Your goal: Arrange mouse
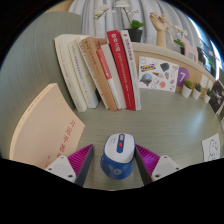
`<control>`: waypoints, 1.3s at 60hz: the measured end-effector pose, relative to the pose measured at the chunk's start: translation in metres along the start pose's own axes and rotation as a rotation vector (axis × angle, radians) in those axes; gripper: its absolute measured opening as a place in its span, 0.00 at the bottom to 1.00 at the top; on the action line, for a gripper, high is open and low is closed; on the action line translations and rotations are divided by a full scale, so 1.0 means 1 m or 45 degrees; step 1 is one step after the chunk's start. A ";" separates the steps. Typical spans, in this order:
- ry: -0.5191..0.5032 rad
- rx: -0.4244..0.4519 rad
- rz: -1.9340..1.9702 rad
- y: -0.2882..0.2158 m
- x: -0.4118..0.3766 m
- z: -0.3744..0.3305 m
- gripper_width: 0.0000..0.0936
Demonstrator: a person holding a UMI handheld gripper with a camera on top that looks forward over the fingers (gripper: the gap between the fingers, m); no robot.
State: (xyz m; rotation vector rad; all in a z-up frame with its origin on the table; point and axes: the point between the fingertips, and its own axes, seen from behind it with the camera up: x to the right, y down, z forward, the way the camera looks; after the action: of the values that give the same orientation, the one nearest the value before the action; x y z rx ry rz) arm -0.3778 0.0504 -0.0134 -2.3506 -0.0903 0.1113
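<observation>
1. A blue and white computer mouse (117,155) is seen between the two fingers of the gripper (115,163), on the pale green table (170,115).

2. The pink pads (146,157) are seen close to the sides of the mouse. Whether the mouse is pressed by both pads or only sits between them cannot be told, so the hold cannot be told either.

3. The mouse is taken as the landmark. A row of leaning books (98,72) is seen beyond the mouse, well apart from it. A red book (123,66) stands at the end of that row.

4. A flat tan book (48,125) lies beside the mouse, on the left and a little ahead of it.

5. A white card (212,148) lies to the right of the mouse, near the table edge.

6. A strip of picture cards (160,72) and small plant pots (186,88) are seen far beyond the mouse, to the right.

7. It is judged that the task is not finished. The mouse is reached, but its final place is not shown.

8. Bare table is seen just ahead of the mouse and to its right. It is judged that the mouse can be moved there with ease. Less room is left on the side of the tan book.
</observation>
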 end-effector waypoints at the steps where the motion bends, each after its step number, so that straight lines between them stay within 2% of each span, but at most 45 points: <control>1: 0.002 -0.007 -0.009 -0.001 0.000 0.002 0.86; 6: 0.004 -0.049 -0.045 -0.004 0.000 0.008 0.83; 8: 0.006 -0.067 -0.056 -0.003 0.002 0.009 0.79; 14: 0.006 -0.109 -0.077 -0.002 0.008 0.009 0.56; 18: -0.022 -0.130 -0.091 0.000 0.007 0.008 0.55; 30: -0.039 -0.182 -0.126 0.000 0.008 0.008 0.39; 38: -0.138 -0.187 -0.121 -0.006 0.010 -0.003 0.39; 46: -0.138 0.021 -0.179 -0.071 0.067 -0.072 0.39; 52: -0.082 0.196 -0.194 -0.122 0.137 -0.138 0.39; 58: -0.012 0.305 -0.210 -0.156 0.215 -0.194 0.39; 63: 0.063 0.363 -0.190 -0.159 0.280 -0.220 0.39; 68: 0.111 0.334 -0.104 -0.145 0.344 -0.223 0.39; 72: 0.154 0.280 -0.036 -0.113 0.385 -0.208 0.39; 78: 0.181 0.122 -0.001 -0.056 0.431 -0.183 0.39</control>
State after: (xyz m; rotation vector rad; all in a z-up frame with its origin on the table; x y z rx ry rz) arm 0.0686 0.0035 0.1324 -2.2554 -0.0156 -0.0504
